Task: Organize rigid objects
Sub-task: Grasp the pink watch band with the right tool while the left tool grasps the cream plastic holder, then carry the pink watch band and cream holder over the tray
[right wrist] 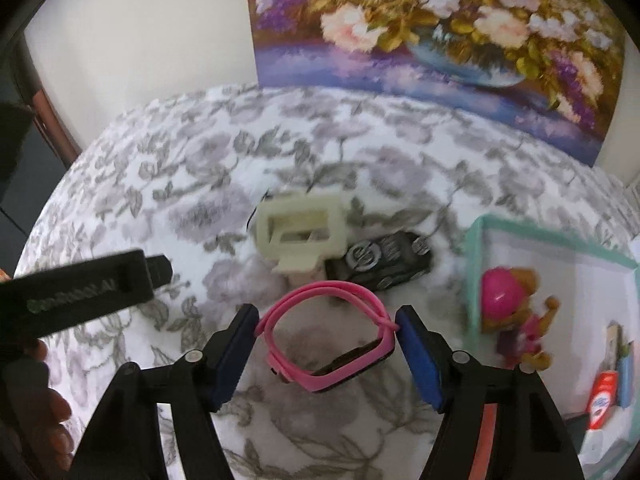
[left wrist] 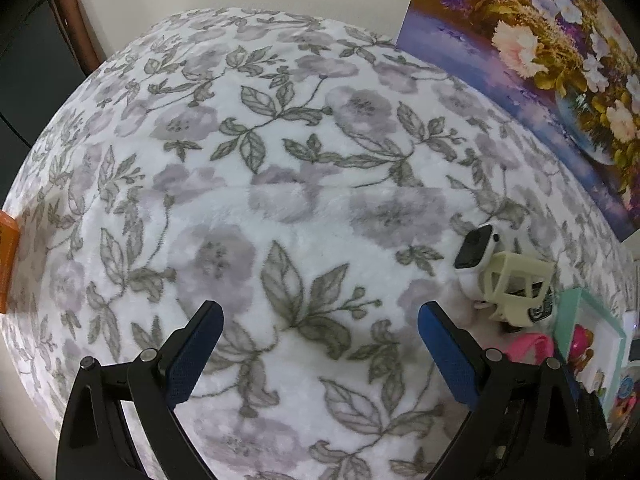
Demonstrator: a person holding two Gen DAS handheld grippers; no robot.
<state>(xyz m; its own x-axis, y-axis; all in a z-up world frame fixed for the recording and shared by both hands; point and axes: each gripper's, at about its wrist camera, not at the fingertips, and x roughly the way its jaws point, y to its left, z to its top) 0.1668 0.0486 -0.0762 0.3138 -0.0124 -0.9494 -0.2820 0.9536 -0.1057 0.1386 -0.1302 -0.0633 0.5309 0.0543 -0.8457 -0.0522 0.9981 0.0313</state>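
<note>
A pink smartwatch [right wrist: 328,344] lies on the floral blanket between the open jaws of my right gripper [right wrist: 326,332]; the strap loop touches or nearly touches both pads. Beyond it stand a cream plastic frame [right wrist: 302,232] and a black watch-like device [right wrist: 380,264]. My left gripper [left wrist: 320,328] is open and empty over bare blanket. In the left wrist view a white smartwatch [left wrist: 476,246], the cream frame [left wrist: 516,284] and the pink strap [left wrist: 524,346] sit at the right.
A teal-rimmed white box [right wrist: 476,256] at the right holds a pink toy figure [right wrist: 512,312] and small packets. A flower painting [right wrist: 440,32] leans on the wall behind. The left gripper's body [right wrist: 80,288] crosses the right wrist view's left side. An orange object [left wrist: 6,256] sits at the far left.
</note>
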